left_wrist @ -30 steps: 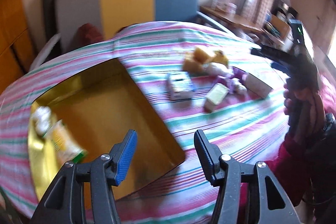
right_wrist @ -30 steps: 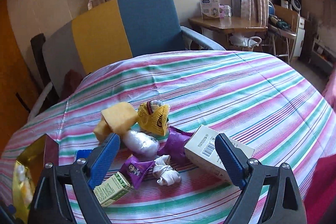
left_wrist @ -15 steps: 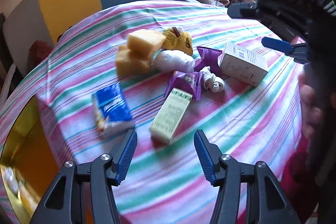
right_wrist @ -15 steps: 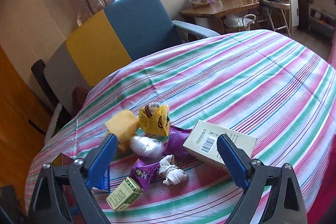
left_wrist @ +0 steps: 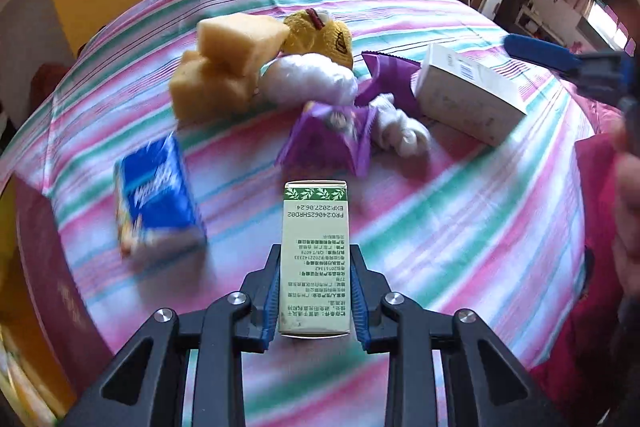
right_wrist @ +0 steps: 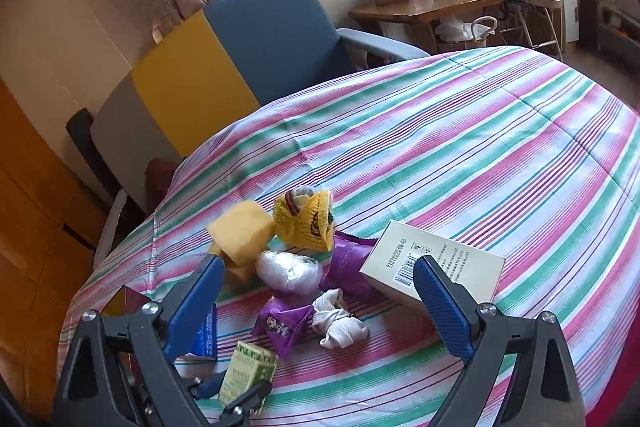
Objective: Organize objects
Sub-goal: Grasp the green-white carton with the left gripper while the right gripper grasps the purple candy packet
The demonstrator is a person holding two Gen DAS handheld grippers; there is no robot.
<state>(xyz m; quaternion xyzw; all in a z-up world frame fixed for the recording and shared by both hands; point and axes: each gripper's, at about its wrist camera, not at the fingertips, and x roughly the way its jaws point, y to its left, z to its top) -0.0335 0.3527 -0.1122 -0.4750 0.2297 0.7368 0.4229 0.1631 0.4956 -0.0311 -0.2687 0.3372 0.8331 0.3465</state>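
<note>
My left gripper (left_wrist: 315, 255) is shut on the near end of a green-and-white carton (left_wrist: 314, 211), which lies on the striped cloth (left_wrist: 460, 227); the same carton (right_wrist: 250, 367) shows low in the right wrist view. Behind it lie a blue tissue pack (left_wrist: 156, 195), yellow sponges (left_wrist: 224, 67), a yellow plush (left_wrist: 320, 35), a white wrapped bundle (left_wrist: 308, 79), purple packets (left_wrist: 332, 135), a knotted white cloth (left_wrist: 400, 131) and a beige box (left_wrist: 468, 99). My right gripper (right_wrist: 318, 263) hangs open above the pile, holding nothing.
A maroon box with a gold lining (left_wrist: 40, 267) sits at the left edge of the cloth. Behind the cloth stands a grey, yellow and blue chair (right_wrist: 248, 39), with a wooden side table (right_wrist: 424, 3) to its right. A red sleeve (left_wrist: 592, 187) is at the right.
My left gripper swung from over the gold-lined box to the pile, came down over the green carton and shut on it. The right gripper stayed open and tilted only slightly.
</note>
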